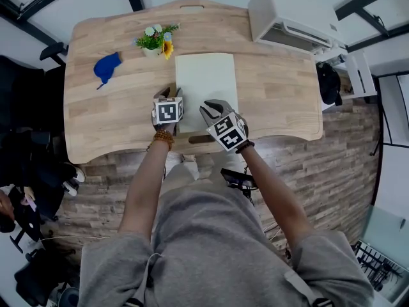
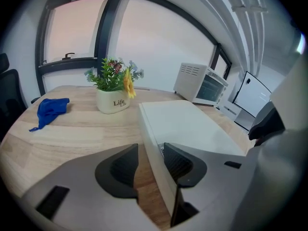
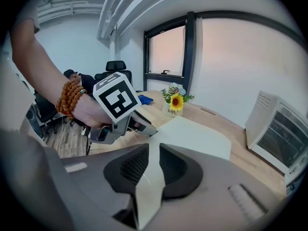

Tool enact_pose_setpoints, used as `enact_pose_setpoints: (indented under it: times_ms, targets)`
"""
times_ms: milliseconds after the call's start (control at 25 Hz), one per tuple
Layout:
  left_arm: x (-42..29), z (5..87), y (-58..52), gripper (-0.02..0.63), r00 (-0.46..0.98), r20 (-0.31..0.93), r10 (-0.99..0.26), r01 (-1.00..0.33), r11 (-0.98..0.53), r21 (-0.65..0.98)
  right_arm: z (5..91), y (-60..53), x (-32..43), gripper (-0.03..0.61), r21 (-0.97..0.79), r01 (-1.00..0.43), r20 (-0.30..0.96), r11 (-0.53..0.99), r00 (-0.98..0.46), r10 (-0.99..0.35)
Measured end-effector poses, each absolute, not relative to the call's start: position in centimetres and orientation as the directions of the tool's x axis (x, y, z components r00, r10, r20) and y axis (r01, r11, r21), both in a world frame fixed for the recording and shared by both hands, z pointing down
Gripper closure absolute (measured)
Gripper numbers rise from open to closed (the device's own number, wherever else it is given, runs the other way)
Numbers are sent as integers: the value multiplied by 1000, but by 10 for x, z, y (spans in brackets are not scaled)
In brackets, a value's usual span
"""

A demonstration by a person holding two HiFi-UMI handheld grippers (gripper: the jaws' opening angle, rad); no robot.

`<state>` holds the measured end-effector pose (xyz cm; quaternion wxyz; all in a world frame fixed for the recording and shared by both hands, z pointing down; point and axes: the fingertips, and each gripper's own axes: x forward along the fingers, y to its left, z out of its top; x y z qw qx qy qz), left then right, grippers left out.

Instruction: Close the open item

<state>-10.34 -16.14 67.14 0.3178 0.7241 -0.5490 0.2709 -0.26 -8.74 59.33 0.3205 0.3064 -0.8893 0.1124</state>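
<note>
A flat white box (image 1: 206, 82) lies on the wooden table (image 1: 275, 101), its near edge toward me. My left gripper (image 1: 171, 94) is at the box's near left corner. In the left gripper view the box's left wall (image 2: 156, 158) runs between the jaws of the left gripper (image 2: 150, 150). Bare wood shows between the wall and the left pad, so this gripper is open. My right gripper (image 1: 209, 110) is at the near edge. In its own view the right gripper (image 3: 154, 153) is shut on the white lid's front edge (image 3: 147, 186).
A potted plant with a sunflower (image 1: 156, 41) and a blue cloth (image 1: 106, 67) sit at the far left of the table. A white microwave oven (image 1: 287, 11) stands off the far right corner. Black chairs (image 1: 25, 101) are at the left.
</note>
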Motion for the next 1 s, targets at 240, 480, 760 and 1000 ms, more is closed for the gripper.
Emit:
enact_pose_setpoints:
  times_ms: [240,480,760,1000]
  targets:
    - [-101,670,-162,442,249,735,-631,-967,-207,150,594,-85,-1,500,-3,-618,640,786,-605,-473]
    - [-100,662,-161,440,270,695,-666,-962,-211,171,593,-84,-1,500,1,-617,635,787,-607,-477]
    - [-93,661,-167,439,282,690,-667,-959,-200,199,602,-88,1,500,125,-586,651,801,-560,-512]
    - [-95,668,-160,437,263,726,-635,-964,-204,171,623,-123,-10,483,244,-524,634,816,-551,-543]
